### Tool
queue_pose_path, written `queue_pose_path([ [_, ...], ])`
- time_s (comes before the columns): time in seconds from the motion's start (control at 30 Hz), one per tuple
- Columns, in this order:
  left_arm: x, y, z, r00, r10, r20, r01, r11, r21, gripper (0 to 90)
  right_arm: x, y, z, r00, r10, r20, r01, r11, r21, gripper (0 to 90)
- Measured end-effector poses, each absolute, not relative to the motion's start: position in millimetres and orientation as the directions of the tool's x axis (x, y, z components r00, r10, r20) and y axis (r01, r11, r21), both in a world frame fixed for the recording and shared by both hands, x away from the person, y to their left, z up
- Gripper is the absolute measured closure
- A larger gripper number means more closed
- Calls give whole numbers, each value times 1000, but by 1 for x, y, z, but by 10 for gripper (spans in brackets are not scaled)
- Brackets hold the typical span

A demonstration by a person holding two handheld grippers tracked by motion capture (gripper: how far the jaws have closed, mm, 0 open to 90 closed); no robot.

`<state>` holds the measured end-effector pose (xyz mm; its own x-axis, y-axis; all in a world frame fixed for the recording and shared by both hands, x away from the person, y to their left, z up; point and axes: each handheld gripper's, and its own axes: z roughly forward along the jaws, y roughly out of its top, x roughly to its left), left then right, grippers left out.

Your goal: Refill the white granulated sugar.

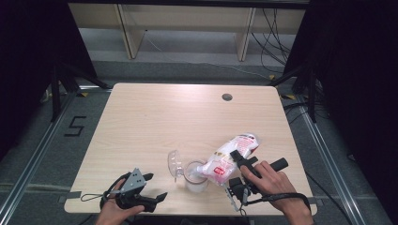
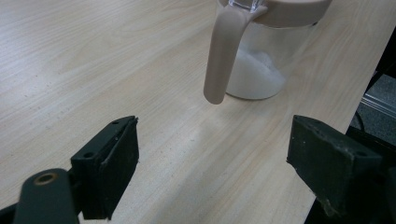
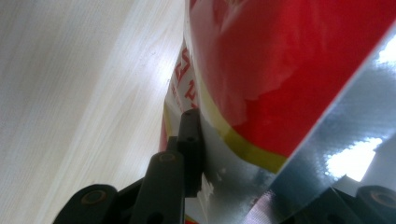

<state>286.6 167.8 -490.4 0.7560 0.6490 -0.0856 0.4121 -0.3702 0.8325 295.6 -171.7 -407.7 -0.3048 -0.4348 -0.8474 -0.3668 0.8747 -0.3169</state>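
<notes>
Both grippers were busy: the right gripper [image 1: 242, 165] pinched the tilted bag [image 1: 231, 157], pouring into the jar [image 1: 195, 177] just beyond; the left gripper [image 1: 151, 189] waited spread. Next, I'd judge, righting the bag gently.

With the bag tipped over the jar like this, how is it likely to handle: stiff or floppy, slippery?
The bag is probably floppy: it sags toward the jar beyond where the right tool clamps it. Its glossy film, seen in the right gripper view, suggests it may slip. Shifting contents would likely move its weight toward the mouth.
</notes>
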Motion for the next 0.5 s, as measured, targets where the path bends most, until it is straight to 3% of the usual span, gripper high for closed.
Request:
queue_pose_path([
  [0.5,287,170,-490,760,647,-61,404,-397,824,162,296,-172,-407,-295,-449,-844,-377,866,-329,744],
])
